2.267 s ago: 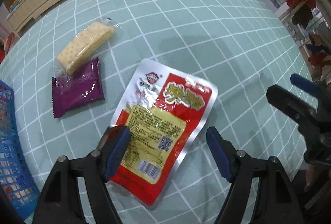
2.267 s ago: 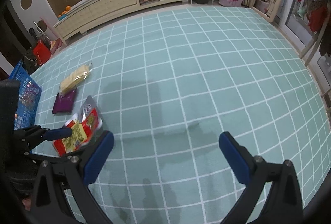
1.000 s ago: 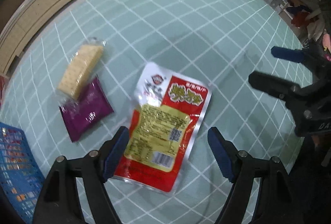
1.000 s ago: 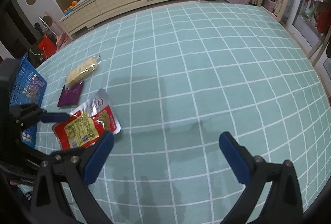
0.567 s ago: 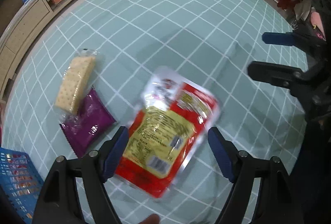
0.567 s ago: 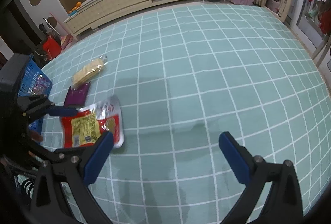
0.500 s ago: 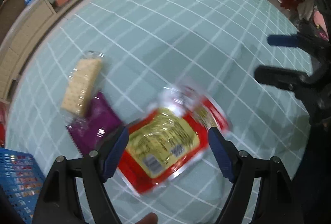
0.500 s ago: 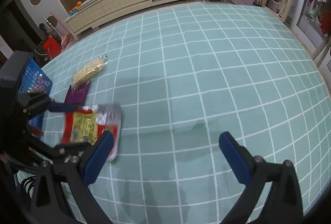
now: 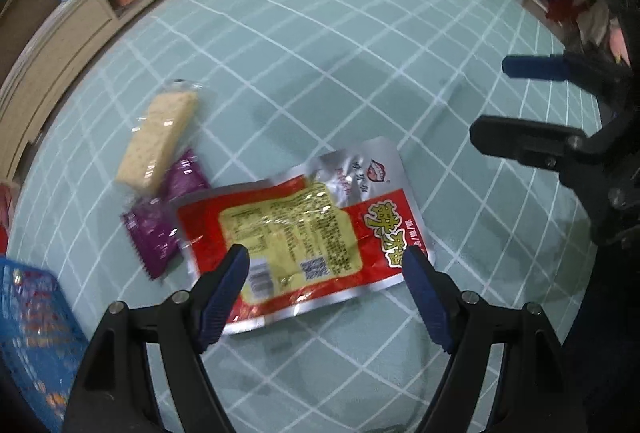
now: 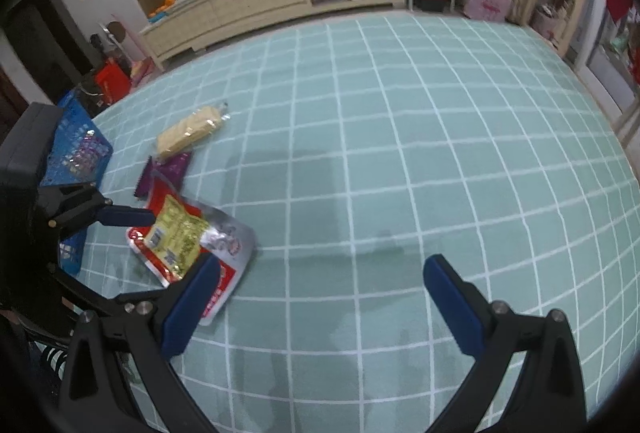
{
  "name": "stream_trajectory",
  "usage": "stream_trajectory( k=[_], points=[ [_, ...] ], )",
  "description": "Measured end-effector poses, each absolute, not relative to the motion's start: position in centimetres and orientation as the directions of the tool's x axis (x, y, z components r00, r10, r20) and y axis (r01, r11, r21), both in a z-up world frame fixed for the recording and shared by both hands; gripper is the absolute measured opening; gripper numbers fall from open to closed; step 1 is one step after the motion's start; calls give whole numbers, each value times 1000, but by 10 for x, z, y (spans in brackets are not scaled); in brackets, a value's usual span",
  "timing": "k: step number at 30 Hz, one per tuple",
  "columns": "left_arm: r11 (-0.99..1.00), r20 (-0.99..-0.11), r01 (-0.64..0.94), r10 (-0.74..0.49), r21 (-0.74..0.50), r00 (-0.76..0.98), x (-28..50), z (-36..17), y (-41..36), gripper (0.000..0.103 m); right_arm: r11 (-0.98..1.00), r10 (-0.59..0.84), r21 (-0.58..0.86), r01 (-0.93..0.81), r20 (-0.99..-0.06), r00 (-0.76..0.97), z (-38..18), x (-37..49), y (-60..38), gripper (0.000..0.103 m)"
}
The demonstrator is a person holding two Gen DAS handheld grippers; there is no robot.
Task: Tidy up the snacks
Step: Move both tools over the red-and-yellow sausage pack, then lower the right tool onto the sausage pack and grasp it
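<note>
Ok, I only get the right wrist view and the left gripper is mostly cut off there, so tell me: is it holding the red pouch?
Observer: No. The left gripper has both jaws wide apart, and the red pouch lies loose between them.
Operator: Is the pouch clear of the purple packet?
Observer: No, its corner lies over the purple packet.
Operator: And the crackers?
Observer: The crackers rest on the packet's far end, apart from the pouch.
</note>
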State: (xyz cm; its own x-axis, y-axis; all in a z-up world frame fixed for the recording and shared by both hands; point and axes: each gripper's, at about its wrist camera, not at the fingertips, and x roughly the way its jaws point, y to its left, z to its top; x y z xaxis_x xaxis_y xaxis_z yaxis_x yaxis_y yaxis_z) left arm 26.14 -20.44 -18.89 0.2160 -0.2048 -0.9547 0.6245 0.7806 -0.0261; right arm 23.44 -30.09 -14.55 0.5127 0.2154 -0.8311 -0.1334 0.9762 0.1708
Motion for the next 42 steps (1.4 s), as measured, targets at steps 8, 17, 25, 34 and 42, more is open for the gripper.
stream_trajectory(
  k=[8,17,25,34,42],
  points=[
    [864,-921,503,-211,-18,328,237,-157,-157,77,914,367,217,-344,-805,467,-146,241,-268,103],
    [911,-854,412,-211,4,476,210,-139,-125,93,802,366,30,-597,-814,450,-133,244,-227,103],
    [901,-857,429,-175,58,485,198,-152,-127,103,663,342,-24,-748,-880,330,-150,248,-191,103],
    [908,-896,409,-103,93,432,195,-178,-123,103,570,310,-60,-820,-908,282,-174,255,-156,103],
    [929,-910,364,-100,60,403,198,-186,-113,103,452,241,-160,-877,-925,293,-187,265,-130,103]
  ],
)
